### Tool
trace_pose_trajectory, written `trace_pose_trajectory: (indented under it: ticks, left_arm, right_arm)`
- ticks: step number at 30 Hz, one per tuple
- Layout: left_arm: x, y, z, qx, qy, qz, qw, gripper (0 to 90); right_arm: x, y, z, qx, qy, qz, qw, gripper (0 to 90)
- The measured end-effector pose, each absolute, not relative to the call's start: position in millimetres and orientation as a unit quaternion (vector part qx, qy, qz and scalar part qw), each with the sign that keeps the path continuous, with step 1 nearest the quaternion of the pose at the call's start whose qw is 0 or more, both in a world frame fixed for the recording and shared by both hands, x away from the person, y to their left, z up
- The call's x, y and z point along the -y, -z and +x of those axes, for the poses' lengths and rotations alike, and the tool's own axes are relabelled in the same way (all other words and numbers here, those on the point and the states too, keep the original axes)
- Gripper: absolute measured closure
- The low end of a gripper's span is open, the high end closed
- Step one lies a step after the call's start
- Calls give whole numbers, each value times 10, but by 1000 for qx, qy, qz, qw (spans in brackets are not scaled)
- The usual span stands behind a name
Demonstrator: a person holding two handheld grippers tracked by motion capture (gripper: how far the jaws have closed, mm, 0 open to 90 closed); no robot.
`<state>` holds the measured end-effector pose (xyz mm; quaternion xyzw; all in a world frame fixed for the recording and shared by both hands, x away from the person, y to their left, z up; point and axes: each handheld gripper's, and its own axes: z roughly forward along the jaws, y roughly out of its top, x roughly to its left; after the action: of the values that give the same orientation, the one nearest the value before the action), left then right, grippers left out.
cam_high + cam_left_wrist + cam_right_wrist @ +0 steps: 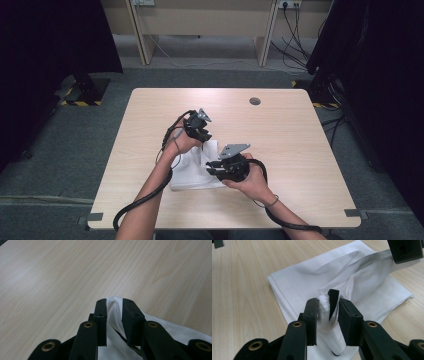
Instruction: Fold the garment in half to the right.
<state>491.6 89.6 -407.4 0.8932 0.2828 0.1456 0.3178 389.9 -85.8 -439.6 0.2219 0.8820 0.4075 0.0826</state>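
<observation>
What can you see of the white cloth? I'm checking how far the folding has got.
The white cloth is thin, soft fabric with a hemmed edge, lying folded in layers on the light wooden table. One layer is lifted off the stack: the left gripper has a corner between its jaws, the right gripper a bunched fold. Between them the raised part hangs creased.

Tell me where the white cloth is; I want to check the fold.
In the high view the white cloth lies on the near middle of the wooden table, between the left hand-held gripper and the right hand-held gripper.
</observation>
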Motion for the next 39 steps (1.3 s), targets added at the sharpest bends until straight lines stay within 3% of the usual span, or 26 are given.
trace_pose_trajectory:
  ticks: [10,25,39]
  left_arm:
    - [-870,4057,4898,-283,-163,886,328,625]
    - [-907,3994,4886,-294,-206,868,342,408]
    - [-1221,3915,4755,-312,-235,850,354,345]
  right_arm:
    - [920,4411,3897,-879,-406,236,88,610]
    - [1111,4361,3908,-870,-412,256,90,521]
    - [1203,4251,3925,-864,-421,261,89,509]
